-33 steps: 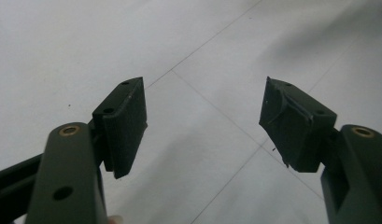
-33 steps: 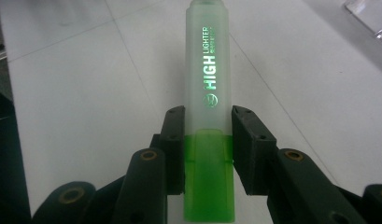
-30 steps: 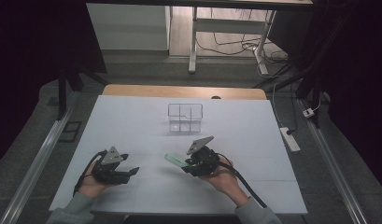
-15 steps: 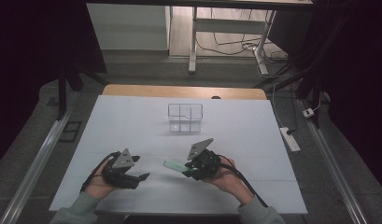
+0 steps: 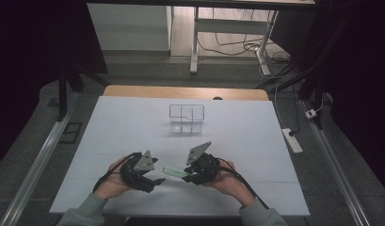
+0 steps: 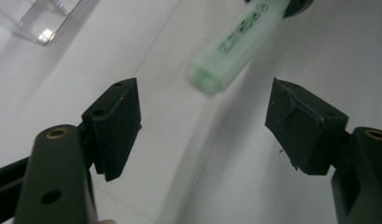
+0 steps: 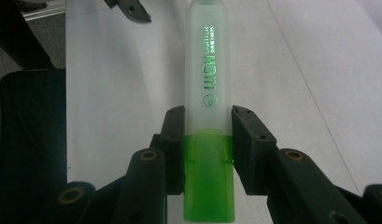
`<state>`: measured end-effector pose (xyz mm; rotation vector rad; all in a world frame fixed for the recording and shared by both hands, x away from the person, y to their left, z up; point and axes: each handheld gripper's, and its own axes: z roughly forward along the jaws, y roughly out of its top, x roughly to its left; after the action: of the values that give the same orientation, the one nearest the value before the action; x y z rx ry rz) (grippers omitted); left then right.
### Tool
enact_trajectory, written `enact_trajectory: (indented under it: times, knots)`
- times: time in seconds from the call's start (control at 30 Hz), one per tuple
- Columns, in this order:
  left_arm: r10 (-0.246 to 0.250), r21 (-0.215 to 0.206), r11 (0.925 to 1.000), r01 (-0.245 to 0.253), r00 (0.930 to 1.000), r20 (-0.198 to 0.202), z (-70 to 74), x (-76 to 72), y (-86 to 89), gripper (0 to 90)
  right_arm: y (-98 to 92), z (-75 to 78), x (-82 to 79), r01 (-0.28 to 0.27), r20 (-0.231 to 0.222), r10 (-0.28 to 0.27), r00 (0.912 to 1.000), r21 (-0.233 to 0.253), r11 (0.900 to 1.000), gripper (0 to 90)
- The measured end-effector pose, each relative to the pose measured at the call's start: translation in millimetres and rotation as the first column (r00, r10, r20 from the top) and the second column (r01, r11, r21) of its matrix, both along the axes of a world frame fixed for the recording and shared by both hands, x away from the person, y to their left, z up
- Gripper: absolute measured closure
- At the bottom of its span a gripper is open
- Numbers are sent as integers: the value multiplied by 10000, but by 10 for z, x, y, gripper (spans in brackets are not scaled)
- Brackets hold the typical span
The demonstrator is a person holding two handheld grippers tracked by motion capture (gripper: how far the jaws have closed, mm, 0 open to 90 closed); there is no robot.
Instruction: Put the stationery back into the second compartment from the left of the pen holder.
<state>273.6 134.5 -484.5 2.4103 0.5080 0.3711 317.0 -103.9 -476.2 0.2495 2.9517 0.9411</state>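
High view overhead facing forward, both gripper views close along the tongs, sharing the highlighter (image 5: 172,171)

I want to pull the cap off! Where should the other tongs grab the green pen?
Probably the pale cap end of the pen, coming straight along its length. That free end points at the open left tongs, while the right tongs already clamp the green body.
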Motion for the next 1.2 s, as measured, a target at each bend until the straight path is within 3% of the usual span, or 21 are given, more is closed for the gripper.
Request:
enact_trajectory:
  times: [0.43, 0.63, 0.73, 0.83, 0.93, 1.03, 1.2]
  knots:
    - [-748, 871, 9934, 742, 9972, 38, -31, 71, -226, 292, 69, -77, 12, -402, 284, 413, 9987, -369, 9985, 665]
    - [-1316, 1490, 9799, 1324, 9912, -152, -106, 103, -366, 338, 125, -108, -8, -719, 255, 735, 9970, -570, 9958, 665]
    - [-1566, 1827, 9703, 1587, 9873, -256, -151, 91, -411, 428, 153, -98, -51, -1094, 518, 1123, 9923, -552, 9925, 664]
    - [-1839, 1904, 9638, 1869, 9824, -334, -163, 79, -420, 546, 166, -76, -83, -1192, 750, 1236, 9895, -607, 9910, 664]
    - [-2035, 1907, 9593, 2083, 9781, -442, -167, 71, -418, 584, 157, -76, -80, -1284, 649, 1321, 9891, -587, 9900, 655]
    - [-2083, 1591, 9641, 2128, 9770, -448, -160, 73, -399, 633, 137, -56, -56, -955, 741, 970, 9925, -231, 9952, 615]
    - [-1815, 1349, 9739, 1825, 9832, -194, -132, 91, -357, 646, 65, -3, 5, -299, 493, 275, 9984, 476, 9984, 551]
